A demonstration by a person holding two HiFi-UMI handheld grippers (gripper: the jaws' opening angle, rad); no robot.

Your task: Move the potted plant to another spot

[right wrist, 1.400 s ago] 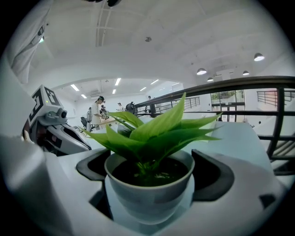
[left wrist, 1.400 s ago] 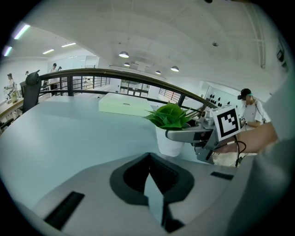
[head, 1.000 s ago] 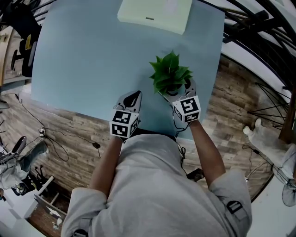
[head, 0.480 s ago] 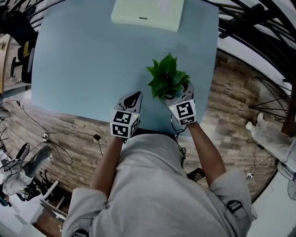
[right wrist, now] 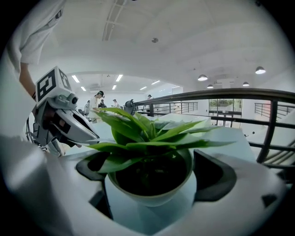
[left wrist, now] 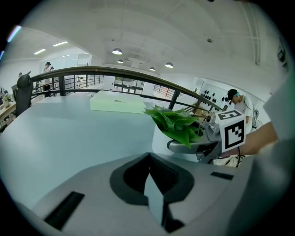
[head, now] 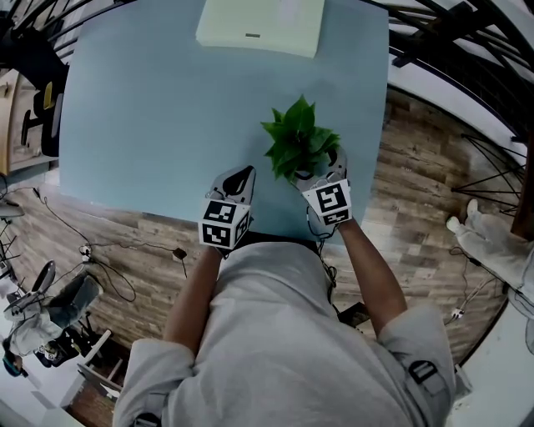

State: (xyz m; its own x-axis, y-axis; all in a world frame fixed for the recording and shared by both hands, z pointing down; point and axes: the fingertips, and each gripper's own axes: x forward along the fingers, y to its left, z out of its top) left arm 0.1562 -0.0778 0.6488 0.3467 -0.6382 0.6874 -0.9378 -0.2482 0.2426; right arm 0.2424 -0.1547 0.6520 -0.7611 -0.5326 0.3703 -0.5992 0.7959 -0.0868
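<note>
The potted plant (head: 299, 148) has broad green leaves in a small white pot (right wrist: 152, 191) and stands near the front right of the light blue table (head: 167, 108). My right gripper (head: 314, 167) is shut on the pot, one jaw on each side of it. The leaves hide most of the pot in the head view. I cannot tell whether the pot rests on the table or hangs just above it. My left gripper (head: 242, 173) is to the plant's left near the front edge, shut with nothing in it. From the left gripper view the plant (left wrist: 177, 124) and right gripper (left wrist: 203, 143) show to the right.
A pale green flat box (head: 260, 25) lies at the table's far edge. A dark railing (right wrist: 221, 94) runs past the table's right side. Wood floor with cables (head: 108, 258) and a black chair (head: 33, 100) lie to the left.
The right gripper stays shut on the pot and has drifted a little toward the left gripper with the plant. The head view has shifted slightly. The left gripper has hardly moved.
</note>
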